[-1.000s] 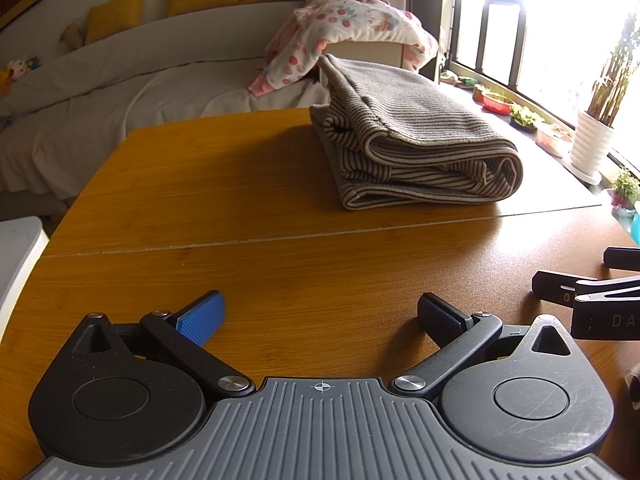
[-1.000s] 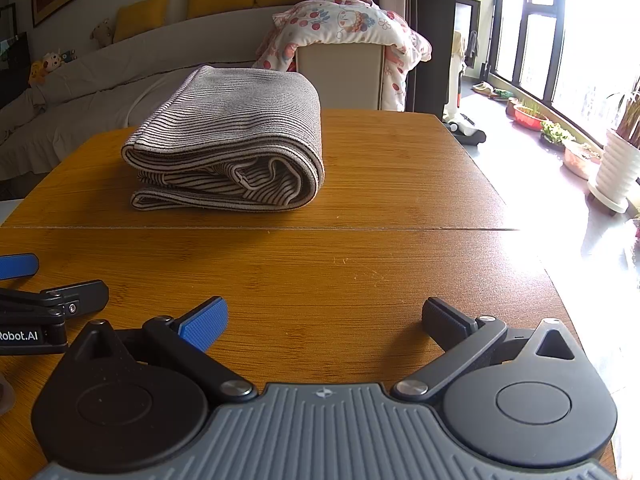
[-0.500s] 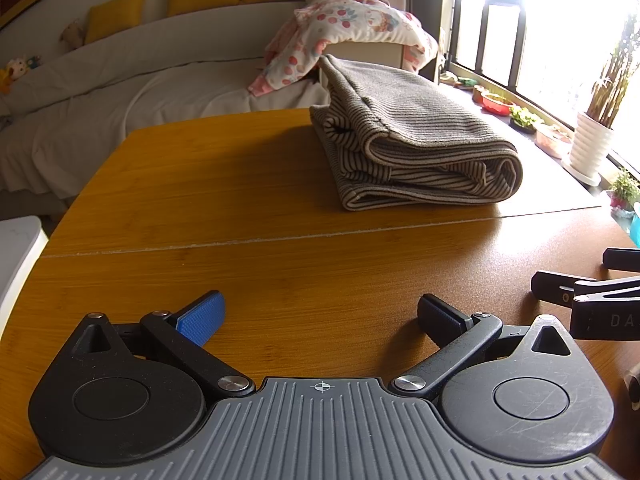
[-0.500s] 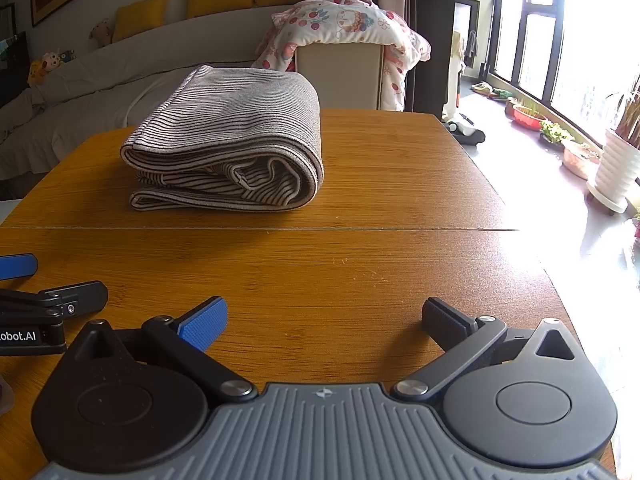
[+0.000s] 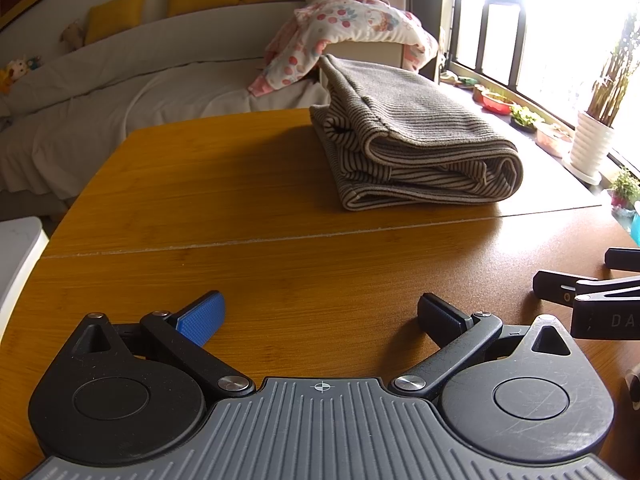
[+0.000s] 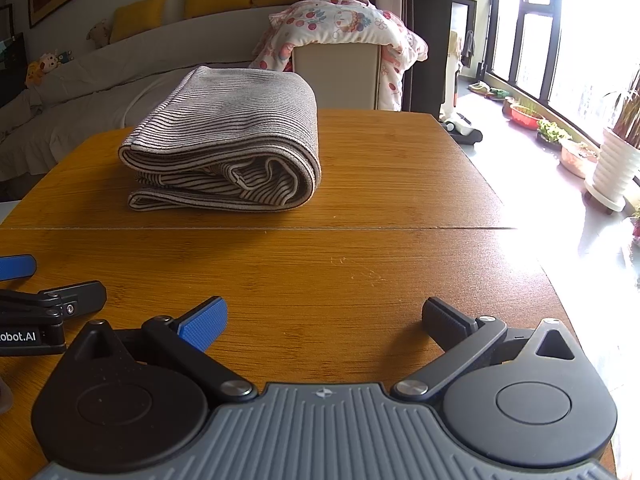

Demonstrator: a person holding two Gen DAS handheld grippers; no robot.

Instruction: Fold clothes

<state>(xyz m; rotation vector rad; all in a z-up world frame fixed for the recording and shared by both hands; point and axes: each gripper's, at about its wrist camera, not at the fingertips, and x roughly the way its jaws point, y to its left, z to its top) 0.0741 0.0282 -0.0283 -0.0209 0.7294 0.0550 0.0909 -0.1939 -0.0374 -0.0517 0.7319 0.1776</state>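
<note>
A grey striped garment (image 5: 416, 140) lies folded in a thick bundle on the far half of the wooden table (image 5: 240, 208); the right wrist view shows the same garment (image 6: 228, 140) left of centre. My left gripper (image 5: 320, 314) rests low over the table's near part, open and empty, well short of the bundle. My right gripper (image 6: 324, 314) is likewise open and empty near the front edge. The right gripper's fingers (image 5: 560, 286) show at the left wrist view's right edge, and the left gripper's fingers (image 6: 72, 300) at the right wrist view's left edge.
A seam (image 6: 360, 229) crosses the table between the grippers and the garment. Behind the table stand a sofa (image 5: 120, 80) with yellow cushions and a flowered blanket (image 6: 344, 20) draped over a chair. Potted plants (image 6: 616, 160) line the bright window on the right.
</note>
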